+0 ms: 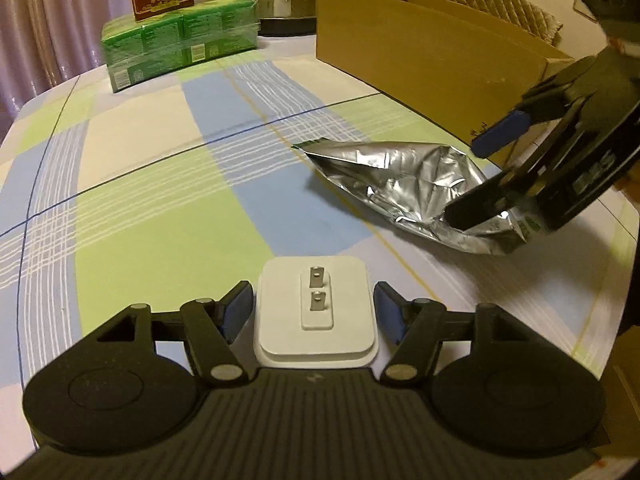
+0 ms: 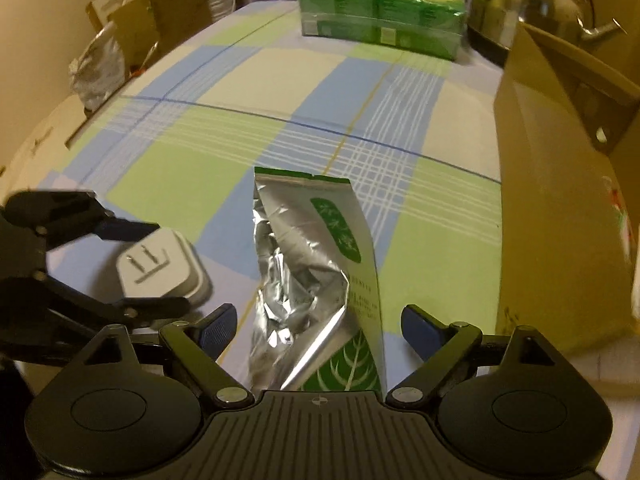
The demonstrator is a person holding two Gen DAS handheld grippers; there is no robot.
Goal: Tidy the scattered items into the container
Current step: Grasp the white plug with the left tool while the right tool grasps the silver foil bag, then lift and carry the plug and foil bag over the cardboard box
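Left gripper straddles the white charger, jaws open; right gripper, jaws spread, flanks the foil tea pouch; cardboard box at three o'clock.

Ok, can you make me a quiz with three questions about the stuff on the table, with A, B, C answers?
1. Where is the white plug adapter?
A. inside the cardboard box
B. between the left gripper's fingers
C. on top of the green packs

2. How many metal prongs show on the adapter?
A. two
B. four
C. none

3. How is the right gripper at the silver foil bag?
A. squeezed shut on it
B. open, a finger on each side
C. far away from it

Answers:
1 B: the left gripper has a blue pad on each side of it.
2 A: two prongs stick up from its top.
3 B: gaps show between both pads and the bag.
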